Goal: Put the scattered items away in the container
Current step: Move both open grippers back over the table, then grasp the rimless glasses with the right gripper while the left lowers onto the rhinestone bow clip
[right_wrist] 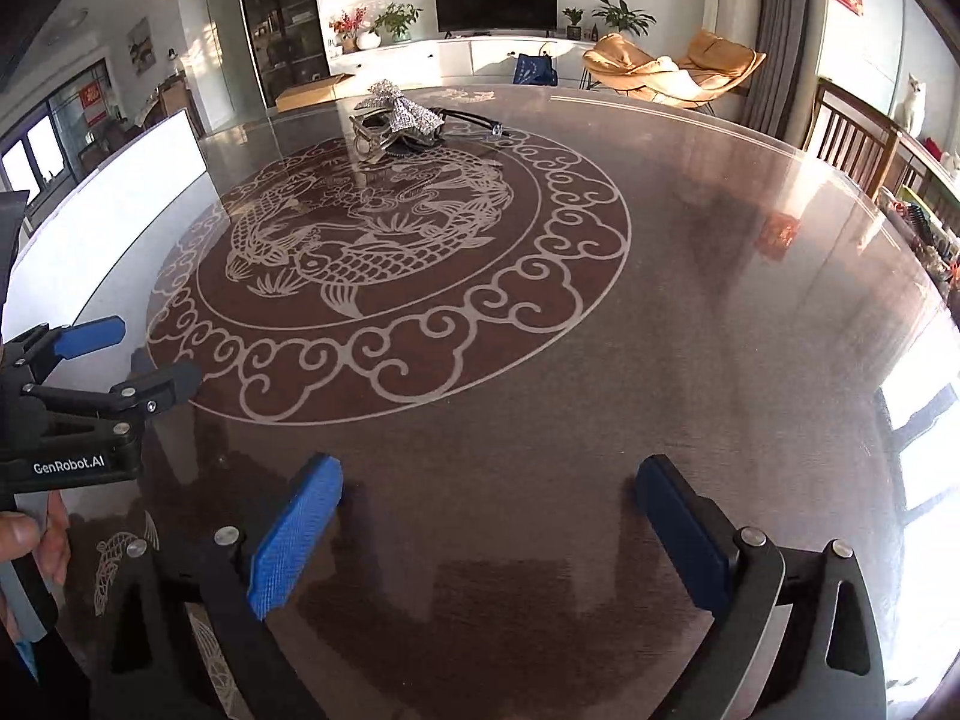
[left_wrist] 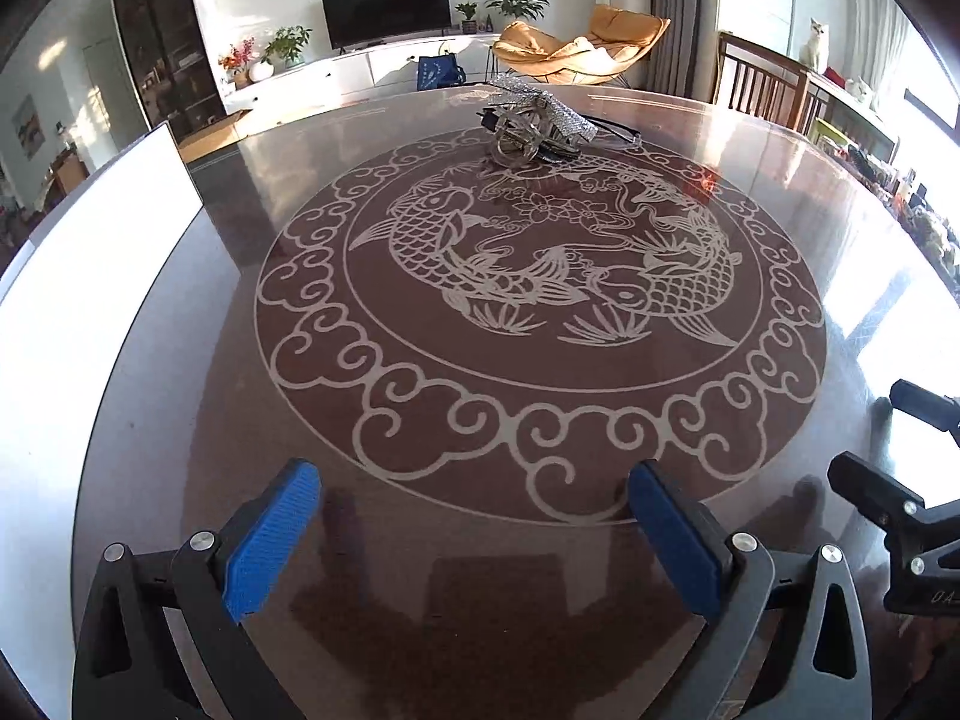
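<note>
On the far part of the round glossy brown tabletop [left_wrist: 750, 420] with its pale carp-and-cloud medallion: one clear container [left_wrist: 528, 141] heaped with a glittering silver bow [left_wrist: 555, 114] and dark cords, resting at the medallion's far edge. Far left: white flat board [left_wrist: 90, 276] along the rim. Near left: left gripper [left_wrist: 474, 531], blue-padded fingers [left_wrist: 270, 546] spread wide, holding nothing. Near right: right gripper [right_wrist: 489, 534], blue-padded fingers [right_wrist: 297, 531] likewise wide apart, nothing between them.
</note>
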`<state>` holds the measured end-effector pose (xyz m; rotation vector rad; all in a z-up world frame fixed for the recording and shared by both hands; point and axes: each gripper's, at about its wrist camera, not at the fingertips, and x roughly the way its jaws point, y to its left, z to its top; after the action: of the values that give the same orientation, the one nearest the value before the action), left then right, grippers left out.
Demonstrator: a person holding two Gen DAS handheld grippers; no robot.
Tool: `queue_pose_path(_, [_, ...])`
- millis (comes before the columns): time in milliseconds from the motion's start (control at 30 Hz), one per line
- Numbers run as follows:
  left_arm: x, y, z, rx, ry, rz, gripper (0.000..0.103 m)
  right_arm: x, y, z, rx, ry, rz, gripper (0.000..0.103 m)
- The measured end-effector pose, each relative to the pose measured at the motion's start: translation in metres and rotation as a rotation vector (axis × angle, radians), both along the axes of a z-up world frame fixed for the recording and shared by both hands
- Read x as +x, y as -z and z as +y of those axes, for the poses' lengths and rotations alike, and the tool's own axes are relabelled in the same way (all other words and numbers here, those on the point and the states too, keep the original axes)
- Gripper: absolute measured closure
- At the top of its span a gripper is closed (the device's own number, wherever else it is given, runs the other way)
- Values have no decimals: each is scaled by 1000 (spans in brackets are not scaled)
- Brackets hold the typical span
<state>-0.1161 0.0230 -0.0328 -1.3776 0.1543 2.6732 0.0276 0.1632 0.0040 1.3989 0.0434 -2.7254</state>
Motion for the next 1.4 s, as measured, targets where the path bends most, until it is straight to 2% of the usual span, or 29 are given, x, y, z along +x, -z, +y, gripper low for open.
queue_pose_path(167, [-5,3,-9,26,-38,1,0,-16,3,-6,18,17,-12,0])
queue_pose_path(367, [-5,4,-10,27,-39,2,0,-88,6,-14,22,6,-17,0])
queue_pose_path(667, [-3,4,-9,27,-40,1,0,-219,4,-1,21,247,-26,0])
queue_pose_path(900, [-4,4,-10,27,-40,1,0,-272,-1,-9,18,417,-26,0])
queue_pose_path(933, [-3,4,-10,27,-40,1,0,-278,-2,-14,18,405,-25,0])
queue_pose_path(1000, [-3,4,-10,27,-40,1,0,-294,-4,-32,14,287,-20,0])
queue_pose_path(1100, [-4,4,-10,28,-40,1,0,-293,-3,-77,7,-36,-10,0])
queue_pose_path(1167, [-4,4,-10,28,-40,1,0,-280,-1,-97,16,-183,-11,0])
queue_pose_path(1233, [-4,4,-10,27,-40,1,0,-266,0,-103,17,-220,-10,0])
queue_pose_path(1400, [-4,4,-10,27,-40,1,0,-225,5,-89,14,-215,-11,0])
